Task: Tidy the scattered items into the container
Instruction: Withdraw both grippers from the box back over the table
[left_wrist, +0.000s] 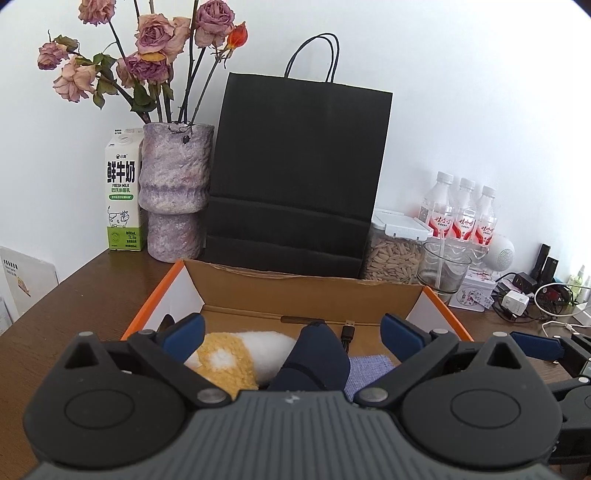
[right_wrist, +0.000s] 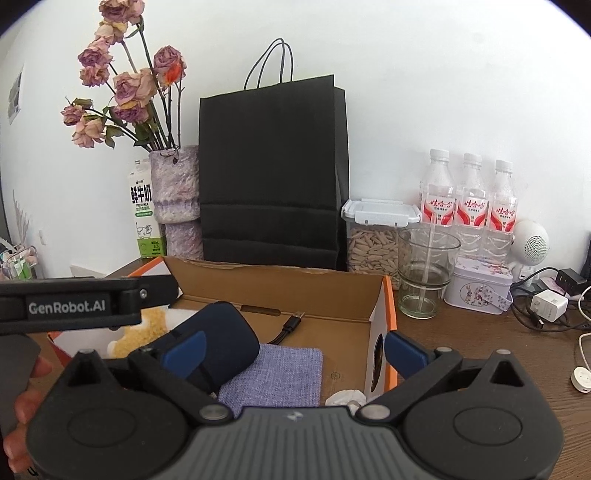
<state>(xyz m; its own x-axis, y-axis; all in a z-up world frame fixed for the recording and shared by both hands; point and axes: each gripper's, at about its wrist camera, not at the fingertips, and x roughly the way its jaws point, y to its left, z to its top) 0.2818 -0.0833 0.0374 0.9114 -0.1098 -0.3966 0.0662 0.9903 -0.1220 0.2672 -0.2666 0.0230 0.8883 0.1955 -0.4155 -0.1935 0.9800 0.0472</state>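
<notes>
An open cardboard box with orange edges sits on the wooden table. In it lie a fluffy yellow-and-white item, a dark navy case, a lavender cloth and a black USB cable. My left gripper hovers open over the box, holding nothing. The right wrist view shows the same box, the navy case, the cloth, the cable and a crumpled white tissue. My right gripper is open and empty, its right finger outside the box wall.
Behind the box stand a black paper bag, a vase of dried roses, a milk carton, a seed jar, a glass, three water bottles and a tin. Chargers and cables lie at the right. A hand holds the left gripper.
</notes>
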